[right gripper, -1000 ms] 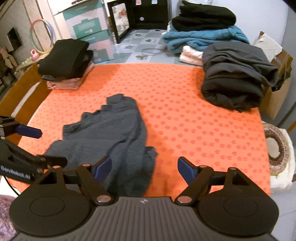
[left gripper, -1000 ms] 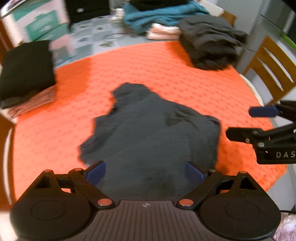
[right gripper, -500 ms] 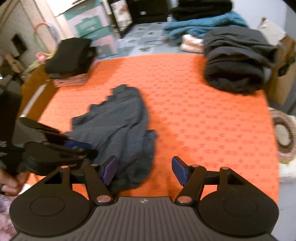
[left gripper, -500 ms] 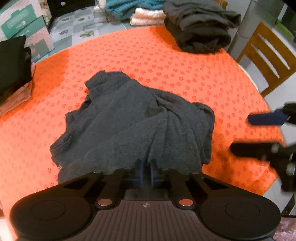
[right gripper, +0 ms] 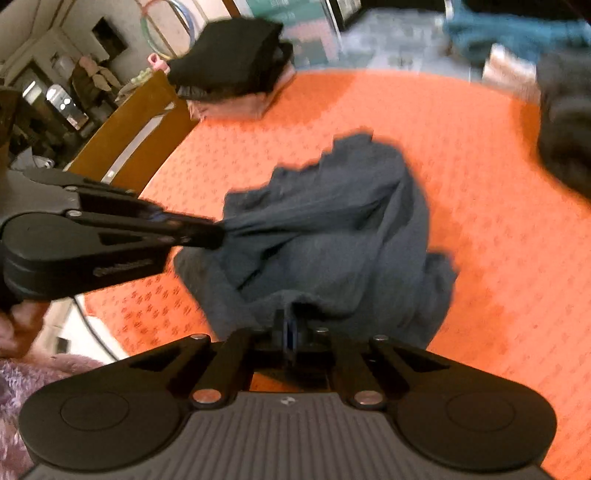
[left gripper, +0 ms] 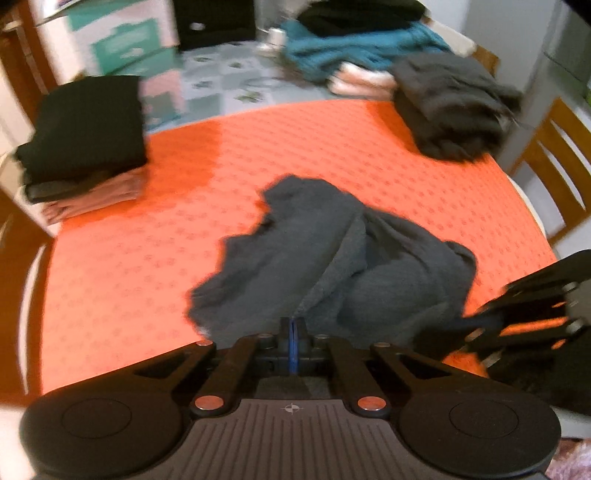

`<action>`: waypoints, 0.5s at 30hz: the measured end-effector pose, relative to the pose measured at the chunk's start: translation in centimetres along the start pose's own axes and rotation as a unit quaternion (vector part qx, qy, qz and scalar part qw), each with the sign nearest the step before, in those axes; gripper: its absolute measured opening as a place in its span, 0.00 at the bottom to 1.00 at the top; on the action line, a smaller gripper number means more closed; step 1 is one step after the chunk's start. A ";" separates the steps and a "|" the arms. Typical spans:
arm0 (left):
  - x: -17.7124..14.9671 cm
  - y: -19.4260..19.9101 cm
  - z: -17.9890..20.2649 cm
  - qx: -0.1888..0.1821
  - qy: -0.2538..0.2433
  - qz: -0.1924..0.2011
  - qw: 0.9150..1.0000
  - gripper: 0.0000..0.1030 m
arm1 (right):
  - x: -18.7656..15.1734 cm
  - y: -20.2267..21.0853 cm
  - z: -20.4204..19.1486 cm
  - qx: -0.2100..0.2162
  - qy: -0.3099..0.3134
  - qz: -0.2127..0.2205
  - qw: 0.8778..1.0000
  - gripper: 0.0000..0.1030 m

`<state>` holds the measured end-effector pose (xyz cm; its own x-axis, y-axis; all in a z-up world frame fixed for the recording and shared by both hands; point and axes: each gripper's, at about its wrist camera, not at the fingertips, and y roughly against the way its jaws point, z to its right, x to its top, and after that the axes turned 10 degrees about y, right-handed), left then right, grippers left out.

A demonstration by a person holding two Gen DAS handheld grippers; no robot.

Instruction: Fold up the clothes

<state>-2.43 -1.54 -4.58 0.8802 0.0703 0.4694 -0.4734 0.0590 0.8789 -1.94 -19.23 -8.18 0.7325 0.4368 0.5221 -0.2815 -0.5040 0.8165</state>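
No writing is readable. Left gripper and right gripper each pinch the near edge of the dark grey sweater on the orange tablecloth; only the right wrist view shows a hoop.

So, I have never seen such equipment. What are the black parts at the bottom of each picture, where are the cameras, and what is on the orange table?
There is no robot here. A person holds one two-finger tool in each hand, and each tool carries a wide-angle camera looking forward along its fingers. The black shape at the bottom of each picture is that tool's own body.

One picture is from the left tool, the other from the right tool. Each also shows the other tool from the side.

On the orange tablecloth lies a crumpled dark grey garment. Both tools are shut on its near edge, and the cloth is pulled up slightly where they pinch it.

At the far left sits a folded stack, black on top. At the far right is a heap of dark clothes.
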 end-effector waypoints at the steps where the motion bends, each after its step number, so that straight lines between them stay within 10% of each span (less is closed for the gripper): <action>1: 0.4 0.6 -0.8 0.004 0.015 0.007 1.000 0.02 | 0.4 0.7 0.2 -0.010 0.005 0.009 1.000 0.03; 8: 3.9 6.6 -6.6 0.027 0.096 0.084 0.991 0.02 | 3.9 7.9 3.8 -0.079 -0.013 0.081 0.993 0.03; 15: 4.9 7.4 -9.1 0.022 0.122 0.078 0.989 0.03 | 7.4 13.8 4.6 -0.119 0.011 0.148 0.982 0.03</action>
<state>-1.95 8.26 3.47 0.7590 0.3141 0.5703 -0.5969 -0.0138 0.8022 2.49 -26.40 5.83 0.5841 0.3149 0.7481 -0.6182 -0.4246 0.6614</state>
